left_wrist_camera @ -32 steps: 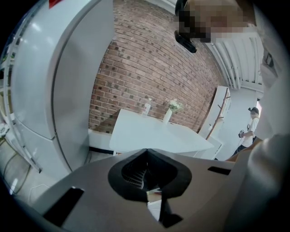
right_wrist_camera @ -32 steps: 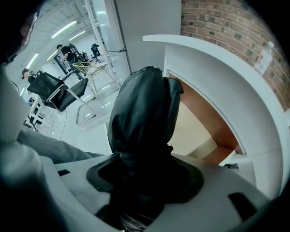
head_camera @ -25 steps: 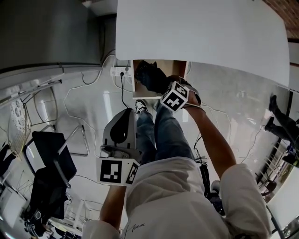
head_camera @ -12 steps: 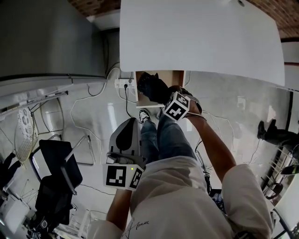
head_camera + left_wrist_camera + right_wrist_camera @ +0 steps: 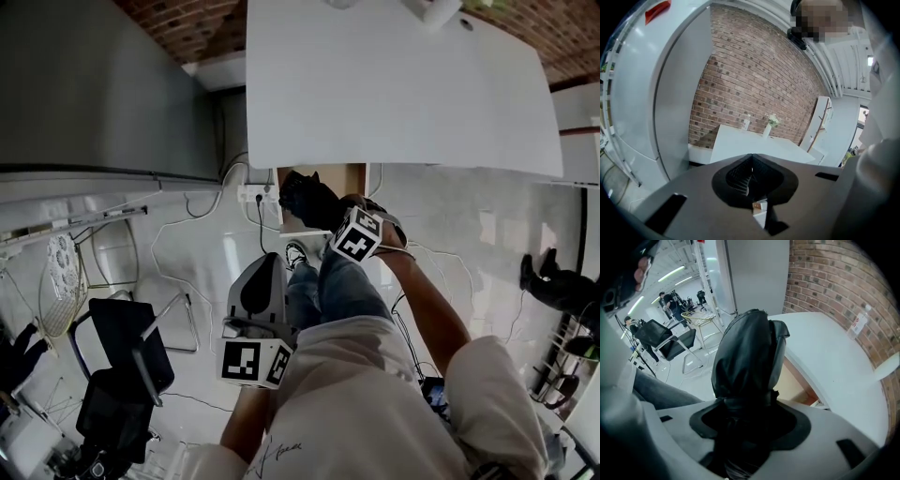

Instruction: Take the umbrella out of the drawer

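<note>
Holding the left gripper (image 5: 751, 165) out at the near left, with jaws pressed together on nothing, pointed toward the white table (image 5: 394, 84) and well apart from the drawer (image 5: 349, 178). No part for it in this step, by the look of things.

Further right, clamping the right gripper (image 5: 746, 406) around the black umbrella (image 5: 746, 357), with jaws spread wide by its folded bulk and bearing on both sides of it. Judged to be mid-lift: hanging the umbrella over the near left part of the open drawer, just below the table's near edge, seemingly off the drawer floor but not yet away from the opening.

Next, calls for raising it and drawing it back toward the near side, minding the table edge above and the drawer's front rim.

Runs lengthwise straight out from the jaws, in line with the gripper. Points its free end away and steeply down, toward the drawer and the floor beyond. Gripped, apparently, at the narrower end.
</note>
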Demonstrator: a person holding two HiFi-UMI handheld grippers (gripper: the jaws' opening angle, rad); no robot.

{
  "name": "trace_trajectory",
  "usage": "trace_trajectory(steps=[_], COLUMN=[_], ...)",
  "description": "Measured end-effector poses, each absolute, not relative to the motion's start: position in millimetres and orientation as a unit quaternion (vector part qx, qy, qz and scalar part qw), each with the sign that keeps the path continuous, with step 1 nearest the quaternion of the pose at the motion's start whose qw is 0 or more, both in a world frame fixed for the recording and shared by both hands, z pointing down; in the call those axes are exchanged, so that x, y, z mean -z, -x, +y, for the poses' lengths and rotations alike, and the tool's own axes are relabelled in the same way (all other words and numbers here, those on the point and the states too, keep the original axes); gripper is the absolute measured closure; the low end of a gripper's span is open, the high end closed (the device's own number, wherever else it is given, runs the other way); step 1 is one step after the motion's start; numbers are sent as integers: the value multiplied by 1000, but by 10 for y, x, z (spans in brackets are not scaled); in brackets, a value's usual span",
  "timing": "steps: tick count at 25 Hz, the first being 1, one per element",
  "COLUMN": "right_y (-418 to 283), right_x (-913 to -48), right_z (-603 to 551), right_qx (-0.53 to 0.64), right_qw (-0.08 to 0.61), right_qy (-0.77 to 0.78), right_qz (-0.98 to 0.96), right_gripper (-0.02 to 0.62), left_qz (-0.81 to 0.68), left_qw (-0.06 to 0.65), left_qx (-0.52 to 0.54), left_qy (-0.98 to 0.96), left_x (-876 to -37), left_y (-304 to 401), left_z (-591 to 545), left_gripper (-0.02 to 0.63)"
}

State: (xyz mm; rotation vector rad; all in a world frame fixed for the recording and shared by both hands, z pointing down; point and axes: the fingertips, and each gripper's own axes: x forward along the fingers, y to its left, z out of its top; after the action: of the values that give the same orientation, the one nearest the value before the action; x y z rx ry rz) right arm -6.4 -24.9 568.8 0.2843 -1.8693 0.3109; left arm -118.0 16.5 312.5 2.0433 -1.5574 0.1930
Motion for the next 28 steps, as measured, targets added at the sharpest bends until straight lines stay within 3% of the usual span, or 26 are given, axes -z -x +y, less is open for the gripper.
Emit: trace_trajectory(steps=[28], right_y=[152], right_x=[-4612], right_z=[-326], right_qx=[-127], right_qw=[516], right_qy=[-189], right_qz=[-826], right_gripper=[333], left_qz=[-567], left_qw=[221], left_qx=[-36], left_qy=[-792], left_x=[-2619], left_y=[1350], left_z=[102], left_gripper=[588])
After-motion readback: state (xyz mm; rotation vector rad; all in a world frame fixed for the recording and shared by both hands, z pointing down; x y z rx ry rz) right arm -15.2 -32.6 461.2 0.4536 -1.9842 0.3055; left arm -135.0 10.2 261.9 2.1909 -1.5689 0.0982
